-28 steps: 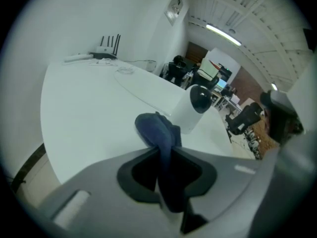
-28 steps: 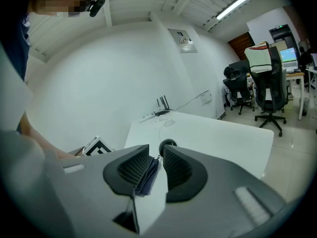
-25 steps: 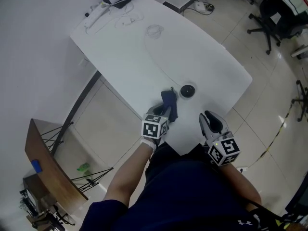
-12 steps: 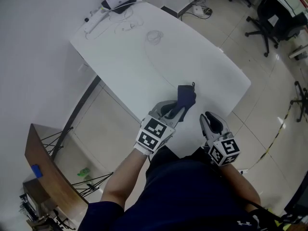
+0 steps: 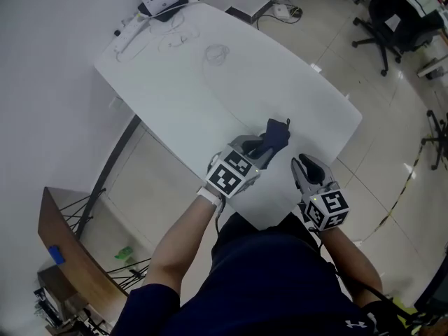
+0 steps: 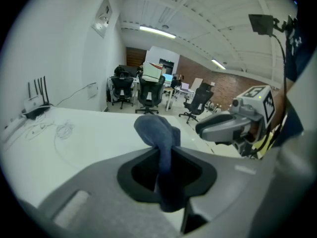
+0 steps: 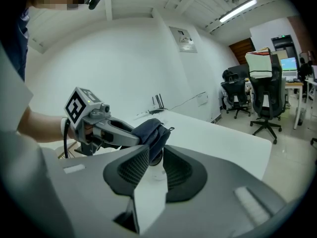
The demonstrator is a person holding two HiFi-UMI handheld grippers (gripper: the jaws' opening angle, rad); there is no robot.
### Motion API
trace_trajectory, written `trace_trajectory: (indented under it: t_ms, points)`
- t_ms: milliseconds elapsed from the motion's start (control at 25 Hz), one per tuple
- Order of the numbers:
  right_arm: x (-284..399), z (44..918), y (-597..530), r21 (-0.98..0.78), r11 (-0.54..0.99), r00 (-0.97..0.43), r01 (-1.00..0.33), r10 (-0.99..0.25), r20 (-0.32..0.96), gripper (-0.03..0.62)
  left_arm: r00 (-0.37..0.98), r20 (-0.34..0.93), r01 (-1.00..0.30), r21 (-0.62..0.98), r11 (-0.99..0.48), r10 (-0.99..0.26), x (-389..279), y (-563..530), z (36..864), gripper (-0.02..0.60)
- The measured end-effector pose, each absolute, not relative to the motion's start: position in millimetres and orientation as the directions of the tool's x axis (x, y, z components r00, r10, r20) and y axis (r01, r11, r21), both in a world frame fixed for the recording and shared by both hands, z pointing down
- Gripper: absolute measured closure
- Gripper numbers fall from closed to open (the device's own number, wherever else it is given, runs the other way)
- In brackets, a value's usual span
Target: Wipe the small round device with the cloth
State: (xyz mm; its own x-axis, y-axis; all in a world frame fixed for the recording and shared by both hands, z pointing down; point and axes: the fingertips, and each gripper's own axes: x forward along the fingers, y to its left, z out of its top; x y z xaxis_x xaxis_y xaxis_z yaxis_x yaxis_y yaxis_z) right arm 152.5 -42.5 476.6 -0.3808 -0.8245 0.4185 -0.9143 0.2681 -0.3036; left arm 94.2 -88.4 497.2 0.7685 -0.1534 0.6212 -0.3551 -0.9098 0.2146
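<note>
Head view shows your left gripper [image 5: 263, 149] closed on the dark blue cloth [image 5: 275, 137], near the front edge of the white table [image 5: 210, 89]. The cloth comes out of the jaws and runs up and to the right, along the same line as the gripper, with its free end bunched in a loose lump. In the left gripper view the cloth [image 6: 157, 130] is pinched between the two jaws, stands up from them and folds over at the top. Your right gripper [image 5: 301, 162] is just to the right of the left one, also over the front edge. Its jaws stand apart with nothing between the pads, only bare table. In the right gripper view the cloth [image 7: 151, 130] hangs just beyond the jaw tips. Under it there is a dark rounded shape on the table, which seems to be the small round device [image 7: 155, 157]. In the head view the cloth covers that spot, so you cannot see the device there. At the far end of the table are a router [image 5: 155, 2] and a thin looped cable [image 5: 217, 51]. The floor [image 5: 392, 117] is light and tiled, office chairs [image 5: 392, 12] stand at the upper right, and a wooden board [image 5: 66, 243] leans at the lower left beside the white wall.
</note>
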Motion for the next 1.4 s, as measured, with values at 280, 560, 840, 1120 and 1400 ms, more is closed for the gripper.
trace_trajectory:
  t_ms: [280, 560, 840, 1120, 1400]
  points:
    - [124, 503, -70, -0.275, 0.448, -0.525, -0.851, -0.713, 0.465, 0.462, 0.775, 0.625, -0.355, 0.316, -0.88, -0.089, 90, -108, 498, 0.517]
    - [106, 522, -91, -0.279, 0.514, -0.579, -0.811, -0.633, 0.514, 0.411, 0.793, 0.608, -0.361, 0.414, -0.836, -0.041, 81, -126, 513, 0.514]
    - [101, 527, -96, -0.313, 0.516, -0.599, -0.797, -0.615, 0.512, 0.384, 0.835, 0.549, -0.383, 0.559, -0.735, -0.017, 63, -140, 535, 0.512]
    - [101, 528, -101, -0.324, 0.495, -0.589, -0.806, -0.626, 0.51, 0.382, 0.83, 0.558, -0.419, 0.597, -0.684, -0.022, 55, -142, 564, 0.512]
    - [101, 530, -101, -0.308, 0.489, -0.576, -0.816, -0.634, 0.516, 0.382, 0.808, 0.589, -0.442, 0.608, -0.659, 0.001, 57, -135, 592, 0.512]
